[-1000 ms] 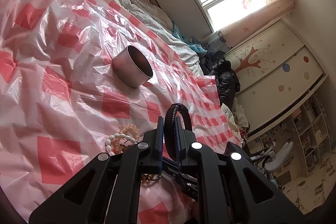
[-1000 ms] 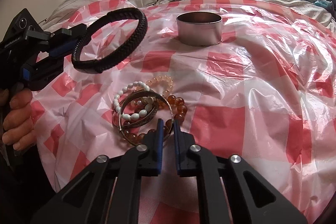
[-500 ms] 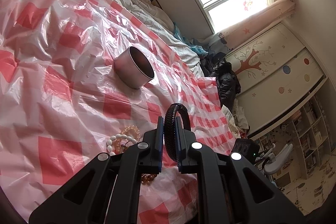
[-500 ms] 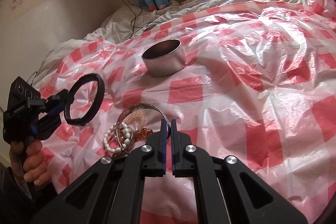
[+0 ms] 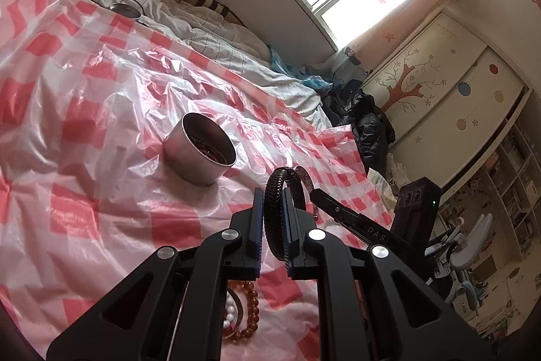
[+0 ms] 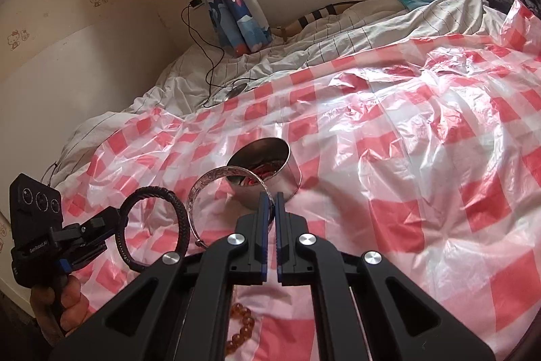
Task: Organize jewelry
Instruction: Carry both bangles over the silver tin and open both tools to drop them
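Both pairs of jaws are clamped on bracelets and held clear of the bed. Left gripper pinches a black braided cord bracelet by its band, the loop standing edge-on between the blue pads and rising above them; in the right wrist view the same loop hangs open at about nine o'clock of the other tool. Right gripper nips the rim of a wide engraved silver bangle, which arcs away toward ten o'clock.

Ahead of both tools, at twelve o'clock of the right one and eleven o'clock of the left, stands a short round metal tin on the red-and-white checked plastic sheet, with something red already inside. Two more pieces lie low near the tool bodies, at six o'clock in the left wrist view: an amber bead bracelet and a white bead strand.

Judging by this, the step in hand is carrying both pieces to the tin. It would go best one at a time: bring a loop over the mouth, tilt it toward flat so it clears the rim, and part the jaws only when it is low inside. The bangle and cord hang close together, so keeping them apart avoids a snag. The tin sits on soft, crinkled sheeting and could tip if nudged.
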Action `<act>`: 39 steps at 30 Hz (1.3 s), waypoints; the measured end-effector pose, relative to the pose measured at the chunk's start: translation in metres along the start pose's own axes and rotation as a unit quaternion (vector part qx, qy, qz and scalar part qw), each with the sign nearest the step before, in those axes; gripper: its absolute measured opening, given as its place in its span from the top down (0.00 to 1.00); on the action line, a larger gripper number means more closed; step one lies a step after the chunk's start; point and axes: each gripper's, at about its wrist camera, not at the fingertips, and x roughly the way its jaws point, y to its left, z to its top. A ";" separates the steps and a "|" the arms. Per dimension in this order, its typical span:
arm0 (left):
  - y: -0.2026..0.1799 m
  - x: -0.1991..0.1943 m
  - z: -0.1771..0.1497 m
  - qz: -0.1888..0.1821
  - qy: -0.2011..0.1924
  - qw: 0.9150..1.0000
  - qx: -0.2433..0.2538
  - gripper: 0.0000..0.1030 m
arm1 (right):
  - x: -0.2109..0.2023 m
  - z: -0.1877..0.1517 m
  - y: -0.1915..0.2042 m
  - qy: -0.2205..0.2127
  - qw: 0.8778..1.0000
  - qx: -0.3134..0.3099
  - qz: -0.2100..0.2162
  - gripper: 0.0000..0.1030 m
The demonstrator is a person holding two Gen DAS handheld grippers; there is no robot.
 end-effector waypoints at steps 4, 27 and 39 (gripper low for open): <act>0.006 0.025 0.021 0.000 0.003 1.000 0.001 0.91 | 0.022 0.017 -0.001 -0.005 1.000 -0.005 -0.017 0.96; 0.055 0.120 0.069 0.082 0.026 0.996 -0.004 0.91 | 0.084 0.051 -0.028 -0.019 0.998 0.001 -0.061 0.96; 0.047 0.131 0.071 0.177 0.047 0.982 0.051 0.89 | 0.118 0.049 -0.001 0.000 0.997 -0.043 -0.058 0.96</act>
